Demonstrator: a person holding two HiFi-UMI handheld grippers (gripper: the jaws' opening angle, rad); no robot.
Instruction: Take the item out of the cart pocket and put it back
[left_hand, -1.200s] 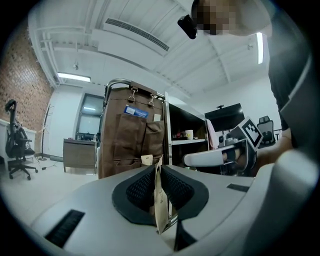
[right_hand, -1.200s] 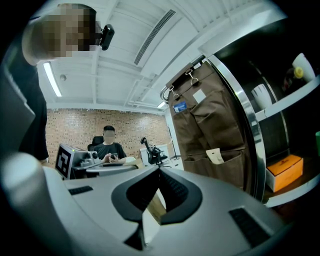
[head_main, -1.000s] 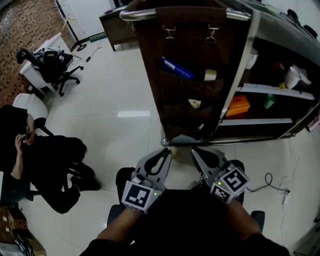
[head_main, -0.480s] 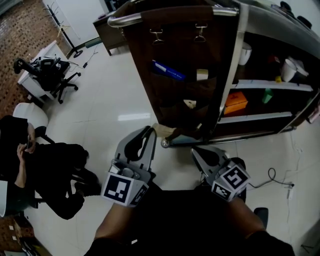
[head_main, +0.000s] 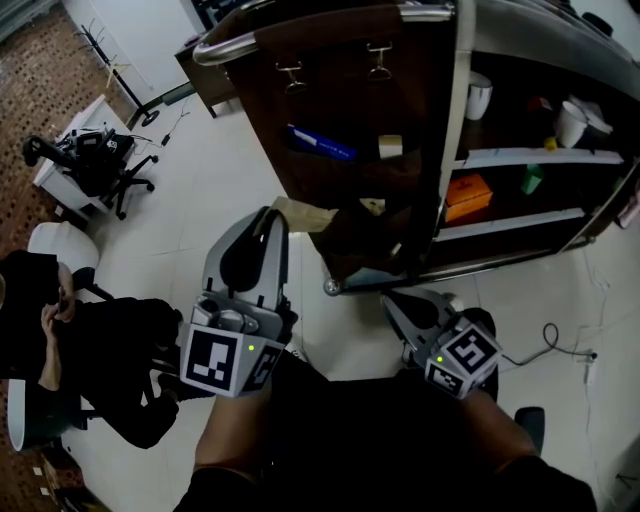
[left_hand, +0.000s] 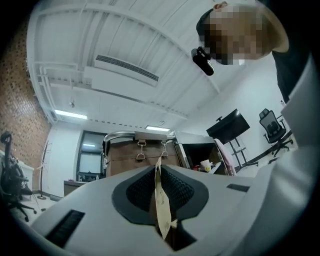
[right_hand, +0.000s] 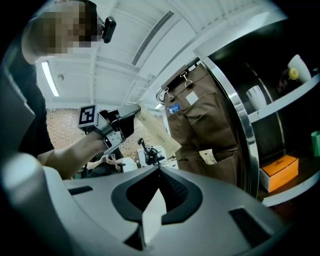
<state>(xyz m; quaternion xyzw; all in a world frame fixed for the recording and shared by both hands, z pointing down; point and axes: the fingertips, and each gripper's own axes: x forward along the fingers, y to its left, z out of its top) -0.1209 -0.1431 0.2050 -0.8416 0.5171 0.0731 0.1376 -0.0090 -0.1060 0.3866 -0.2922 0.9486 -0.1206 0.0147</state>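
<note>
The left tongs (head_main: 271, 214) are clamping a flat tan paper envelope (head_main: 305, 215) edge-on between their pads. They are gripping it near one end, and the rest is sticking out past the tips toward the cart. The right tongs (head_main: 394, 300) are sitting low with their tips together. Nothing I can make out is between them, only a pale wedge behind the tips.

The envelope is hanging in the air, out of every pocket, just beside the left edge of the brown hanging organizer (head_main: 340, 120). It looks light and thin, stiff enough to hold its line but easy to crease or bend at a corner. A firm pinch across the flat faces near the end seems right. To go back, the free end probably needs to lead into a pocket mouth.

The organizer is hanging by two clips from the cart's rail (head_main: 300, 28). A blue item (head_main: 320, 143) and a pale one (head_main: 390, 147) are filling the upper pockets, and a lower pocket (head_main: 372, 208) is showing a white corner. The metal post (head_main: 447, 150) is closing off the right side, while the open floor (head_main: 220, 180) is giving room on the left. A seated person (head_main: 100, 340) is well apart.
</note>
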